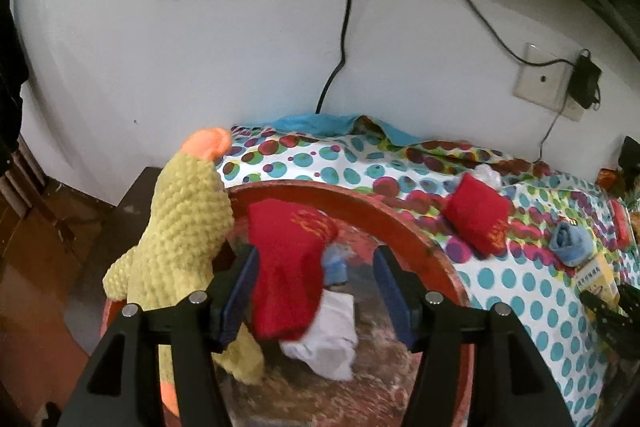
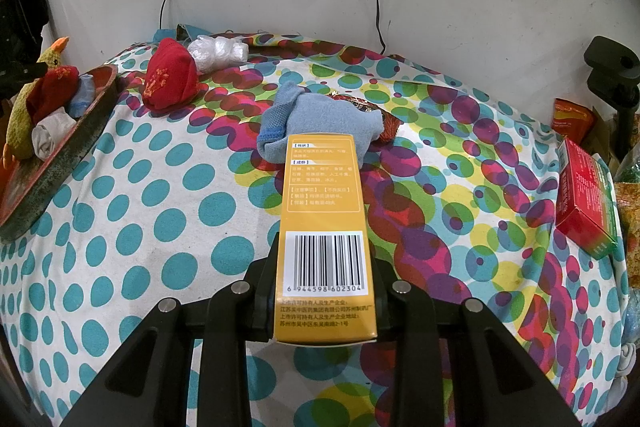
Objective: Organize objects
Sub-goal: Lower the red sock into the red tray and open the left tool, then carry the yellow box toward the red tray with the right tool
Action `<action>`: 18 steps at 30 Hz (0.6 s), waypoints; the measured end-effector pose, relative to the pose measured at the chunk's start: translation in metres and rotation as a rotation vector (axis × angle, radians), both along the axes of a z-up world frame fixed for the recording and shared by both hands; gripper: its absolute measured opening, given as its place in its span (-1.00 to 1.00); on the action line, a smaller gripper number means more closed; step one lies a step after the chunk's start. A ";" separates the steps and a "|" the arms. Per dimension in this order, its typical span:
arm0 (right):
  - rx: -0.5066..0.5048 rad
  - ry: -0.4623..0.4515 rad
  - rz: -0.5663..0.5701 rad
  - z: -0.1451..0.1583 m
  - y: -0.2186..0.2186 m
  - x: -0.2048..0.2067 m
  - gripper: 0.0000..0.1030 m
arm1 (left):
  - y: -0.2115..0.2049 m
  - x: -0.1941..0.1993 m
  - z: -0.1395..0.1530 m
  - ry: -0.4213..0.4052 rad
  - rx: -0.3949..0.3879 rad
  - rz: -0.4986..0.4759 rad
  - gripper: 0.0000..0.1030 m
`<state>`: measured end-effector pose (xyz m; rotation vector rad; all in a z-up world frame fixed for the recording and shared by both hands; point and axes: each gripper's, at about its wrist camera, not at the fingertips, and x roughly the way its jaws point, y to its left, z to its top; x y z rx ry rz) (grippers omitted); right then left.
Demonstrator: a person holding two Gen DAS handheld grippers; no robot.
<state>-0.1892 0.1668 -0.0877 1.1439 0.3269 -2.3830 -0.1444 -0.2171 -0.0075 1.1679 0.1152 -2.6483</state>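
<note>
A cotton cloth [image 2: 168,227] printed with teal, magenta and green dots covers the desk. At its left edge sits a round red tray [image 1: 404,223] holding a knitted yellow duck [image 1: 184,223], a red sock [image 1: 288,267] and white cloth [image 1: 328,339]. The left tool [image 1: 314,291] hangs released above them. The right tool [image 2: 326,291] grips a slim orange carton [image 2: 322,187], barcode 6944598602304.

Both wrist views downward; share red tray [image 1: 432,243].

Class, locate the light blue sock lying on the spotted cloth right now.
In the right wrist view, the light blue sock lies mid-table on the spotted cloth, just beyond the yellow box, right of the red pouch.
</note>
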 end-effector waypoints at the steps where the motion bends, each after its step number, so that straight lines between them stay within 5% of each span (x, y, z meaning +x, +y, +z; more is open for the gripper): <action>1: 0.000 0.000 0.000 0.000 0.000 0.000 -0.42 | 0.007 0.005 -0.001 -0.002 -0.007 -0.009 0.17; 18: 0.023 0.022 0.021 0.002 -0.003 0.008 -0.44 | 0.122 0.089 -0.034 -0.026 -0.164 -0.240 0.17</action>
